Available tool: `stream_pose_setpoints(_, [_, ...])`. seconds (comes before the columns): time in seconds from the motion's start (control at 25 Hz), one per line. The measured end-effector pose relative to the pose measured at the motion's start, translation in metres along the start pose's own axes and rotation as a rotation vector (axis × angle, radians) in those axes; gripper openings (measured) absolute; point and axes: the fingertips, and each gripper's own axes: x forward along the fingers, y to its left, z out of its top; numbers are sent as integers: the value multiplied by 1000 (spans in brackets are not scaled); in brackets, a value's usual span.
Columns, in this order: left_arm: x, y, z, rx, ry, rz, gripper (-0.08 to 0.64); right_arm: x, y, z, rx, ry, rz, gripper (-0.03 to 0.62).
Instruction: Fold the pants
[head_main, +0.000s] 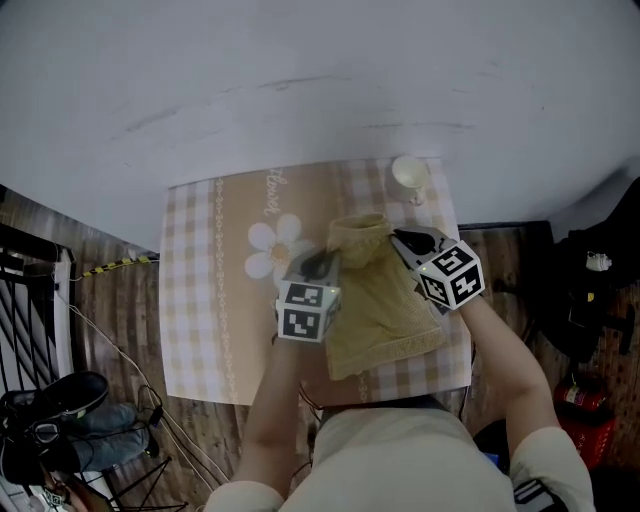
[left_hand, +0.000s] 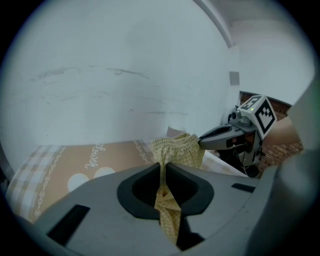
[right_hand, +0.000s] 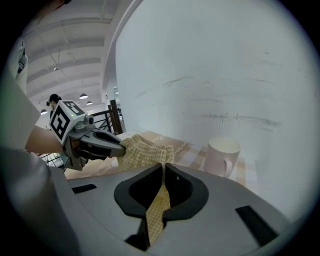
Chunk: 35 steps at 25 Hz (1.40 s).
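Yellow checked pants (head_main: 380, 300) lie on the right part of the checked tablecloth (head_main: 200, 300), their far edge lifted off it. My left gripper (head_main: 325, 262) is shut on the left side of that edge, and cloth of the pants (left_hand: 167, 200) runs between its pads. My right gripper (head_main: 398, 240) is shut on the right side, with the pants' fabric (right_hand: 156, 207) pinched in its jaws. Between the two grippers the gathered waistband (right_hand: 145, 150) hangs raised. In the left gripper view the right gripper (left_hand: 202, 141) bites the bunched pants (left_hand: 177, 150).
A white mug (head_main: 410, 175) stands at the table's far right corner, close beyond the right gripper; it also shows as a mug (right_hand: 222, 155) in the right gripper view. A white wall backs the table. Shoes (head_main: 55, 410) and cables lie on the wooden floor at left.
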Motion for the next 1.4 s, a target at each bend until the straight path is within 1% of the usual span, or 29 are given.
stream_pose_setpoints(0.2, [-31,-38,-19,21,-3,-3,33,-38,23,-16,-7,-30,27,15])
stream_pose_setpoints(0.4, [-53,-69,-43,-3,-3,33,34,-68,46,-40,1,-47,48,15])
stream_pose_setpoints(0.56, [-54,-79,-59,-23,19,60,33,-77,51,-56,6,-40,50,15])
stream_pose_setpoints(0.76, [-61,-94,-78,-29,49,73,34,-87,60,-72,7,-28,48,15])
stream_pose_setpoints(0.92, [-70,-107,-95,-16,77,84,34,-97,70,-92,38,-7,43,17])
stream_pose_setpoints(1.08, [-80,-116,-114,-17,112,96,45,-107,81,-115,101,12,45,18])
stream_pose_setpoints(1.2, [-92,-124,-124,-23,113,103,75,-117,91,-128,112,20,34,28])
stream_pose_setpoints(1.4, [-111,-135,-137,-12,103,122,88,-135,104,-146,154,19,-7,32])
